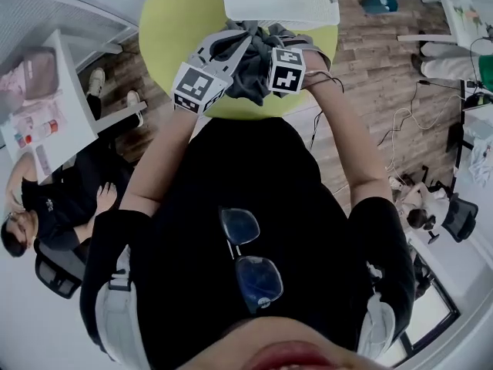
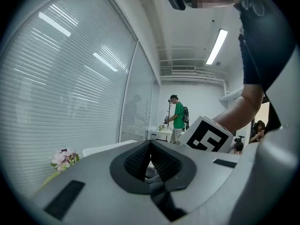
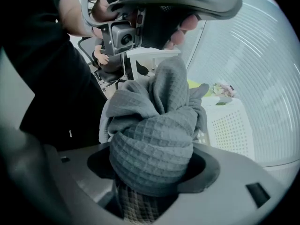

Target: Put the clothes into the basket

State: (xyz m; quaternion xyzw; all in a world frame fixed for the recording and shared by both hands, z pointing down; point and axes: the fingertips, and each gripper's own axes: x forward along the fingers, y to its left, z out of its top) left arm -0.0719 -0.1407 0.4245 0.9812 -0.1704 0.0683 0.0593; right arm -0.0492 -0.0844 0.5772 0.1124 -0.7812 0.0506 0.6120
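A grey waffle-knit cloth (image 1: 248,62) hangs bunched between both grippers, just in front of the white perforated basket (image 1: 308,8) on the round yellow-green table (image 1: 166,14). My left gripper (image 1: 225,55) holds its left side. In the left gripper view its jaws (image 2: 150,147) are closed, with a fold of the cloth (image 2: 155,183) caught low between them. My right gripper (image 1: 271,60) grips the right side. In the right gripper view a thick wad of the cloth (image 3: 154,139) fills and hides the jaws (image 3: 149,182), and the basket (image 3: 229,125) stands at the right.
A person (image 1: 46,206) sits in an office chair at the left beside a white table (image 1: 73,91). Cables (image 1: 400,122) lie on the wooden floor at the right. A small flower bunch (image 2: 64,157) sits on the yellow-green table. A person in a green shirt (image 2: 178,116) stands far off.
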